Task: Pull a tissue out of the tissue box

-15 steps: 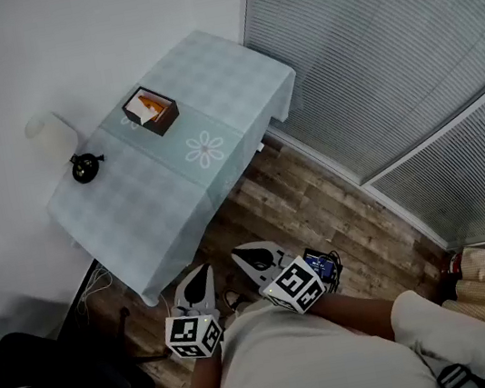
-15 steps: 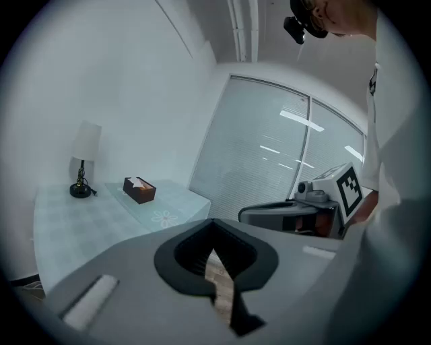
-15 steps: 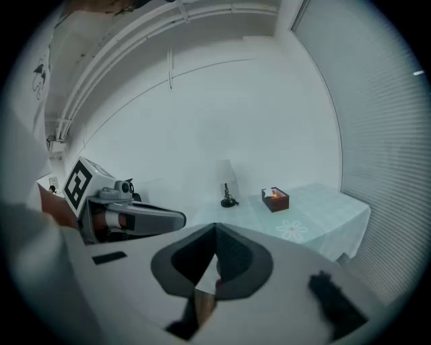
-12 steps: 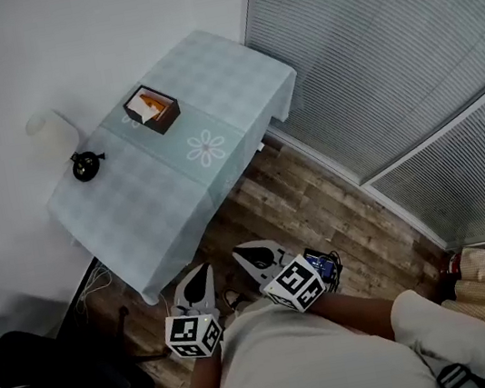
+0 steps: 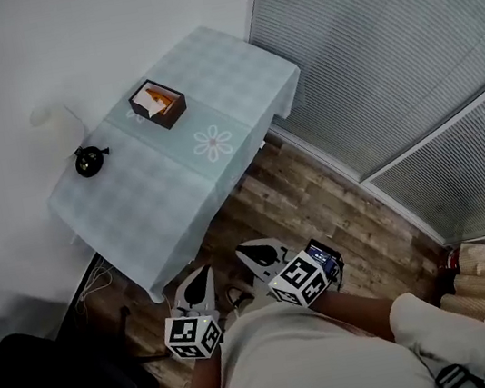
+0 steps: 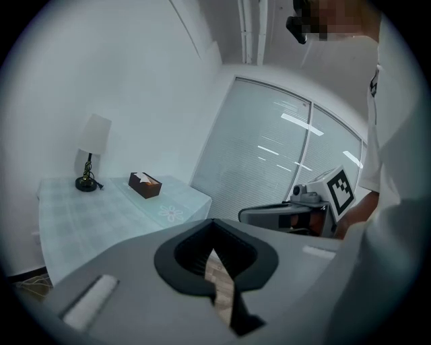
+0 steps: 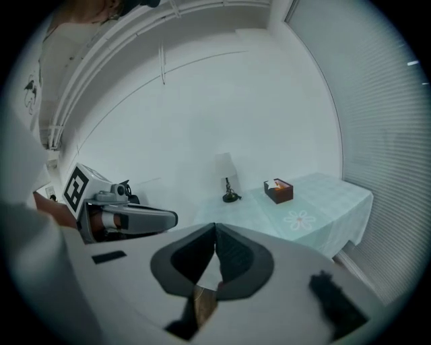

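box far off, both grippers closed

the left gripper (image 5: 200, 283) and right gripper (image 5: 258, 258) hang low over the wooden floor (image 5: 309, 205), each with its jaws pressed together on nothing. the tissue box (image 5: 158, 104) stands well apart from them, up at 11 o'clock, with a white tissue (image 5: 149, 99) poking from its top.

likely trouble: a pinch that is too shallow could tear the tissue. a one-handed pull could lift or slide the light box. a careless reach could knock the lamp (image 5: 87, 161), which sits at 8 o'clock of the box.

the table (image 5: 161, 202) wears a pale checked cloth with a flower print, which may drag. a white wall (image 5: 34, 48) is at 10 o'clock, and grey blinds (image 5: 383, 45) are at 2 o'clock.
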The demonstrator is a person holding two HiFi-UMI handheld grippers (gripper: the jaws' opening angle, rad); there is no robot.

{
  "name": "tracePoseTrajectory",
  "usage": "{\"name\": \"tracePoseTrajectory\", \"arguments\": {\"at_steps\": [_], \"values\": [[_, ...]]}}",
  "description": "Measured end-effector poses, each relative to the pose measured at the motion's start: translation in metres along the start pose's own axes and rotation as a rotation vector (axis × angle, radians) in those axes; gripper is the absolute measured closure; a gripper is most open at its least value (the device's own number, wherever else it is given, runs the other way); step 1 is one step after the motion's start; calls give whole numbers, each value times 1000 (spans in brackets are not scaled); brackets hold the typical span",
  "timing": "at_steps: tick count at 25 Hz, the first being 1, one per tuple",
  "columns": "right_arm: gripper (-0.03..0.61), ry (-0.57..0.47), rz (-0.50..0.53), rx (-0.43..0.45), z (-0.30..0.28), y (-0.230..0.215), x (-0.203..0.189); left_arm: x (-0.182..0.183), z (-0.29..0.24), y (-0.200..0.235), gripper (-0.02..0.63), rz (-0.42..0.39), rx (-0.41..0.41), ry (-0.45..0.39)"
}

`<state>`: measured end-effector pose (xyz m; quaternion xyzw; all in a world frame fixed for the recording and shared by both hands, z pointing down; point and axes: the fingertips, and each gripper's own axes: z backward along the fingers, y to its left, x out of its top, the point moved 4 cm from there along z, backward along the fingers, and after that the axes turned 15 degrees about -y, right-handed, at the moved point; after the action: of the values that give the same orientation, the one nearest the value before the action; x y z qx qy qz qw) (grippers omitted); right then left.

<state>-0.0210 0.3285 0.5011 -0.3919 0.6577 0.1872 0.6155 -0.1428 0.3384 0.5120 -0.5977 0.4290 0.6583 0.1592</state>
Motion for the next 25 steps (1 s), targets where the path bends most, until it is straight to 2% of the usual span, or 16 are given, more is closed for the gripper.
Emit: {"name": "tracePoseTrajectory", "arguments": {"at_steps": [6, 12, 18, 21, 25], "values": [[566, 26, -13, -54, -17, -19, -3, 3, -21, 16, 607, 13, -45, 19], [566, 26, -21, -39, -62, -63, 3, 9, -72, 48, 607, 17, -40, 24], [566, 22, -30, 10, -135, -140, 25, 33, -154, 98, 607, -4, 36, 23], [566, 25, -23, 42, -172, -191, 50, 54, -213, 120, 607, 1, 71, 2], [566, 30, 9, 112, -212, -243, 85, 84, -284, 144, 607, -34, 105, -17]]}}
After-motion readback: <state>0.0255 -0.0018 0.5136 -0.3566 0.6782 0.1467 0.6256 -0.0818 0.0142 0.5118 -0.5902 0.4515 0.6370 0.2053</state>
